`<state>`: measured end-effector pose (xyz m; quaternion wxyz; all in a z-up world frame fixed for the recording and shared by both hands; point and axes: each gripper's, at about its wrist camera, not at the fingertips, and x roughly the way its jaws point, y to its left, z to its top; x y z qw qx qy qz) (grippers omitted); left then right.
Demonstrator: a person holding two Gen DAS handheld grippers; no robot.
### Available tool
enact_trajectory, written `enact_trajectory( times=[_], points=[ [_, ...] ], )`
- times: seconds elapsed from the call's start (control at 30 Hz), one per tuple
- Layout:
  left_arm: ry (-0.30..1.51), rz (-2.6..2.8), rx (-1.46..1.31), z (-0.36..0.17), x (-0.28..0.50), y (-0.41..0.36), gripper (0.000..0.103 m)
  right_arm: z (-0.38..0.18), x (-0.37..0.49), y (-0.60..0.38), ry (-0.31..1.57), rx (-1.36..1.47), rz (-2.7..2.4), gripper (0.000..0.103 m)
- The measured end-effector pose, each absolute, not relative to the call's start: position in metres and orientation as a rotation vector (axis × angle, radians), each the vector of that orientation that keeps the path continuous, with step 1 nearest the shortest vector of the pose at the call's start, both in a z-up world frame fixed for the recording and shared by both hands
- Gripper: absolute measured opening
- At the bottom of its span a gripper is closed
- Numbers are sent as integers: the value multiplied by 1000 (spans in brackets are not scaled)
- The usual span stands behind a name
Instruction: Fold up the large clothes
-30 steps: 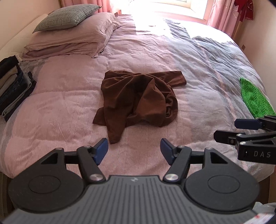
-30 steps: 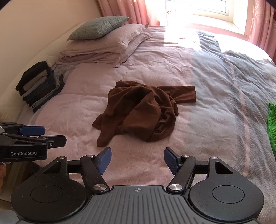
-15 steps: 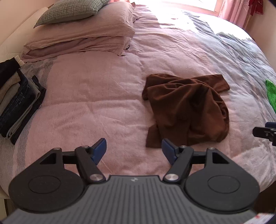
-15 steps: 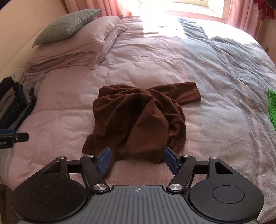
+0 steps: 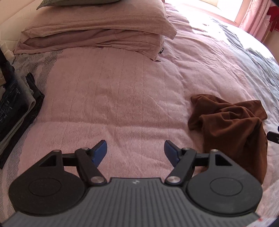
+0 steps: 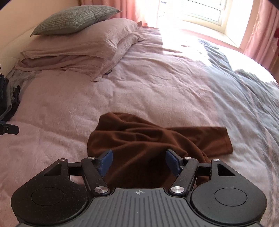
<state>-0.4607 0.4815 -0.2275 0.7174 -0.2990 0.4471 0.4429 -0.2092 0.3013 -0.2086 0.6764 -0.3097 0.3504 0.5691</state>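
A crumpled brown garment (image 6: 150,139) lies on the pink bedspread (image 6: 157,90), one sleeve spread to the right. My right gripper (image 6: 139,162) hangs open just over the garment's near part, brown cloth showing between its blue pads (image 6: 105,161). In the left wrist view the same brown garment (image 5: 232,129) sits at the right. My left gripper (image 5: 136,152) is open over bare bedspread (image 5: 113,97), to the left of the garment, nothing between its fingers. A tip of the left gripper (image 6: 8,129) shows at the left edge of the right wrist view.
Pink pillows (image 6: 78,50) with a grey checked cushion (image 6: 73,19) on top are stacked at the head of the bed. A pile of folded dark clothes (image 5: 15,104) lies at the left edge. Bright window (image 6: 200,10) and pink curtains behind.
Both grippers have moved forward and lower toward the bed. The left one swung left, so the garment slid to its right. The right one closed in over the garment. Both stayed open.
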Motion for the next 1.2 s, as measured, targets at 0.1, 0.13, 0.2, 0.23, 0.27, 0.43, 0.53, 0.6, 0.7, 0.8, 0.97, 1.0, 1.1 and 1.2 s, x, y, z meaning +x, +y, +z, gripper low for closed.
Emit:
enact_trajectory(
  times=[0.1, 0.13, 0.2, 0.23, 0.27, 0.43, 0.53, 0.6, 0.7, 0.8, 0.97, 1.0, 1.1, 1.2],
  points=[
    [987, 963, -683, -254, -459, 507, 69, -236, -217, 341, 735, -746, 1329, 64],
    [990, 952, -691, -263, -457, 515, 69, -246, -219, 354, 719, -768, 1344, 64],
    [1000, 936, -702, -277, -452, 528, 69, -266, -222, 377, 693, -810, 1372, 64],
    [999, 929, -702, -283, -450, 533, 69, -274, -223, 386, 686, -824, 1386, 65],
    [998, 924, -703, -290, -447, 538, 69, -282, -224, 396, 677, -832, 1407, 65],
    [1016, 929, -728, -314, -434, 551, 69, -335, -231, 435, 681, -944, 1443, 64],
    [1033, 937, -738, -322, -428, 552, 69, -349, -228, 429, 671, -947, 1497, 8],
    [1040, 937, -736, -321, -425, 549, 69, -333, -218, 407, 670, -851, 1532, 7],
    [1040, 915, -728, -313, -422, 539, 69, -277, -188, 341, 676, -570, 1592, 7],
    [1037, 888, -708, -302, -415, 524, 68, -211, -141, 256, 728, -327, 1590, 7],
    [1035, 796, -686, -282, -395, 487, 68, -146, -51, 114, 816, -224, 1326, 7],
    [1043, 769, -677, -279, -389, 477, 68, -143, -30, 85, 855, -203, 1224, 8],
    [1063, 670, -641, -272, -360, 447, 68, -164, 24, -2, 963, -108, 698, 13],
    [1093, 570, -586, -269, -325, 419, 68, -194, 42, -67, 1118, 144, 394, 29]
  ],
)
